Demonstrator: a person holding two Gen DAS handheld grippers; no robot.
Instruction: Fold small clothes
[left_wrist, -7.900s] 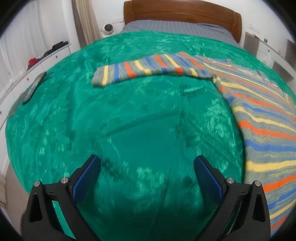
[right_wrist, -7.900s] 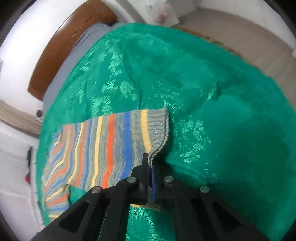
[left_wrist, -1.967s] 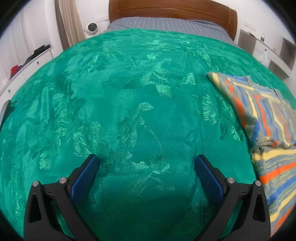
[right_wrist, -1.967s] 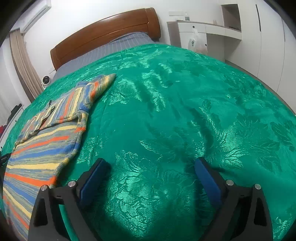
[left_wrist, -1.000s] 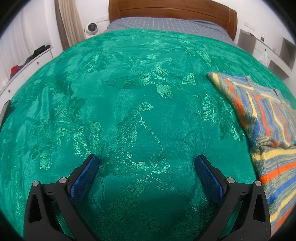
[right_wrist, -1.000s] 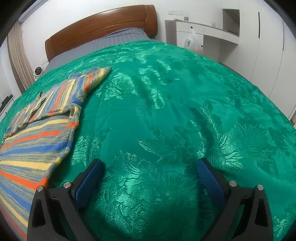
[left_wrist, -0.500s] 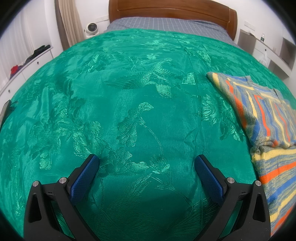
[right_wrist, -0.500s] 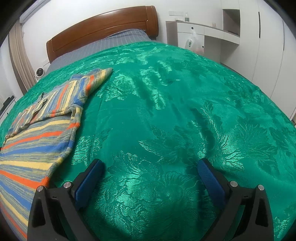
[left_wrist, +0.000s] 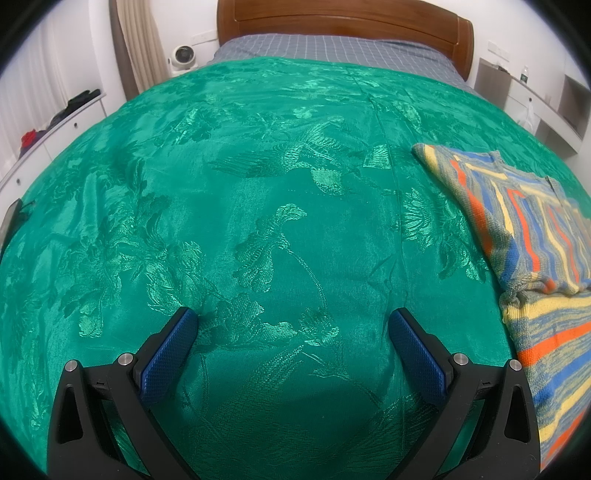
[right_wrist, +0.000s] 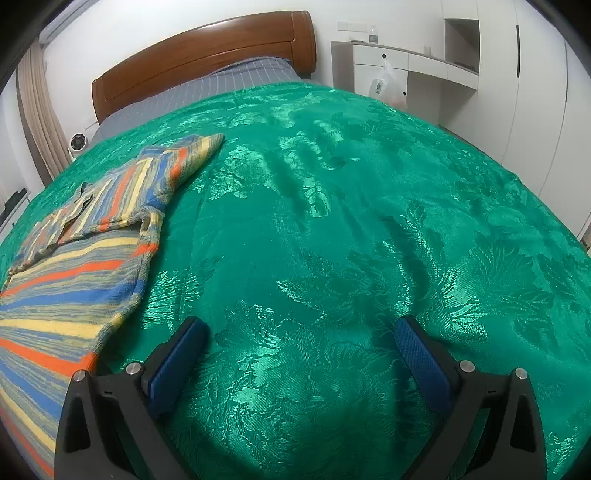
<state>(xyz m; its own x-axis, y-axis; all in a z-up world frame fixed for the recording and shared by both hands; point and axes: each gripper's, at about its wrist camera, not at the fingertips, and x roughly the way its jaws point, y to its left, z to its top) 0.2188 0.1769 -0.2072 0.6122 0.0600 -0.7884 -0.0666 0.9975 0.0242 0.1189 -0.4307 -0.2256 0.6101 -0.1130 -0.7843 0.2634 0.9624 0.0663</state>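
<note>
Right now you are holding both tools low over a bed covered by a green bedspread (left_wrist: 258, 206), and neither one is touching the clothing. Your left hand-held gripper (left_wrist: 293, 334) is sitting with its blue pads (left_wrist: 168, 356) spread wide apart, nothing between them but bare green fabric. Your right hand-held gripper (right_wrist: 301, 341) is standing the same way, fingers far apart and gripping nothing.

The striped sweater (left_wrist: 532, 251) is lying flat on the bedspread between your two tools. In the left wrist view it is filling the edge from about 2 o'clock down to 4 o'clock, well off to the side of your right-hand pad. In the right wrist view the same sweater (right_wrist: 74, 266) is spreading from about 11 o'clock down to 8 o'clock, its near edge lying just beside your left-hand pad (right_wrist: 177, 363). One sleeve (right_wrist: 184, 162) is lying folded inward across the chest, its cuff pointing toward the headboard (right_wrist: 199, 51).

Beyond the green cover, a grey checked sheet (left_wrist: 332, 46) is showing at 12 o'clock under the wooden headboard. A small white fan (left_wrist: 182, 56) is standing at about 11 o'clock in the left view, and white cabinets (right_wrist: 406, 70) are lining the wall at 1 o'clock in the right view.
</note>
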